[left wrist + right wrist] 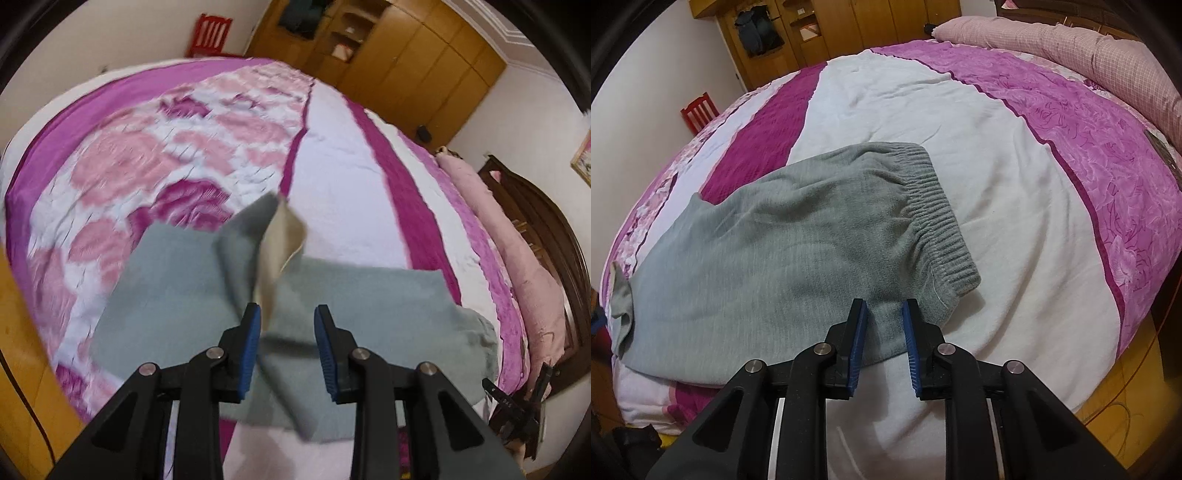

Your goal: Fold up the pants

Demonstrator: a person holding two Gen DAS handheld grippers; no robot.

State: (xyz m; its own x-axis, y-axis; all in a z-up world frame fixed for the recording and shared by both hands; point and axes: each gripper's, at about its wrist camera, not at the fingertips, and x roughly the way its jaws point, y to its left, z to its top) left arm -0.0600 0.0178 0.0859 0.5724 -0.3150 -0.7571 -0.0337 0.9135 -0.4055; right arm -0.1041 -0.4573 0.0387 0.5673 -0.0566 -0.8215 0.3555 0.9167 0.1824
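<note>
Grey pants [768,266] on pink-white bedspread [997,206] — wooden wardrobe [417,51] behind, left claw [287,314] apart, right claw [884,308] clamped on pants.

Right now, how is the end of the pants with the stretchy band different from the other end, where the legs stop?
The waistband end lies flat on the bed; the leg end is lifted and folded over. The waistband is ribbed and gathered, while the leg end is smooth and shows a pale beige inside. The right gripper stands at the waistband end; the left gripper has the leg cloth between its fingers. Both are grey-green fleece.
</note>
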